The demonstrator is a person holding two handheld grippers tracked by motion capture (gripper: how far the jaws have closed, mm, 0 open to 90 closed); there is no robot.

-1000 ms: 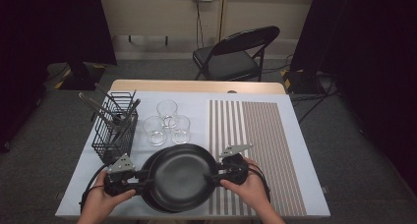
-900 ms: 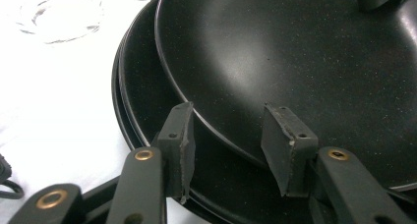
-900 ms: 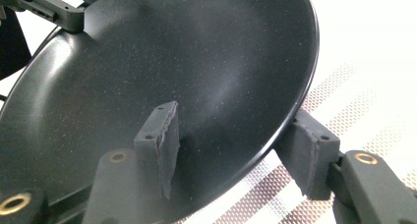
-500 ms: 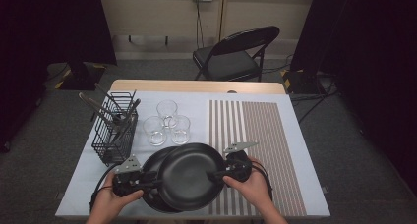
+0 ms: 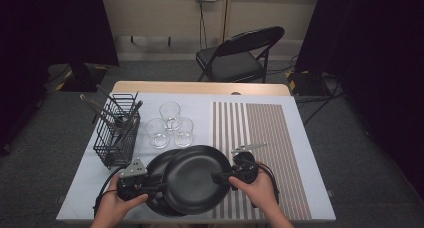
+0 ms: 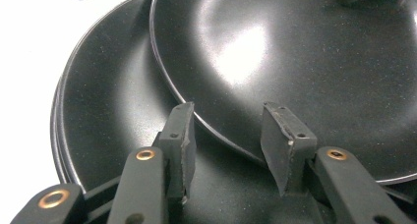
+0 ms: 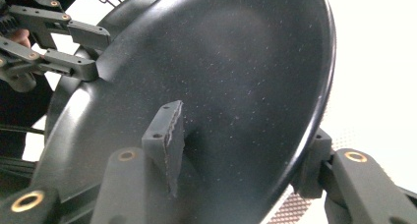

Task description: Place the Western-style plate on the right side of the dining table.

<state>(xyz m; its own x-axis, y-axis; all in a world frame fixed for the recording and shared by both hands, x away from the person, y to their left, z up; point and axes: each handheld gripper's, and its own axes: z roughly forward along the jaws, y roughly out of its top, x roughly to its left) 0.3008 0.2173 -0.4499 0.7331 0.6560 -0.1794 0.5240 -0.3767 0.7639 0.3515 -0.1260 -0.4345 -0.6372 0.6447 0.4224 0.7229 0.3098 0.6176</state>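
Near table edge: both hands come in from the bottom, w/ two black plates between them. Upper plate (image 5: 192,178) sits shifted right over the lower plate (image 5: 156,169), overlapping most of it; the lower one shows as a crescent on the left. Both lie close to the near edge, little room behind them.

Left gripper (image 5: 150,187) is at the left side of the plates. In the left gripper view its jaws stand roughly half open, lying over the lower plate (image 6: 113,111), w/ the upper plate's rim (image 6: 206,128) running between them; pads aren't pressing on anything.

Right gripper (image 5: 220,178) is at the upper plate's right rim. In the right gripper view one jaw is on top of the plate (image 7: 216,71), the other under its rim; jaws have just been closing around that edge. Can't tell if the pads press on it yet.

Right of the plates: striped mat (image 5: 255,133), open and bare out to the far edge. Further back, left: wire basket (image 5: 117,133) w/ utensils, then three glasses (image 5: 170,125) clustered just beyond the plates. Past the table, a folding chair (image 5: 240,55).
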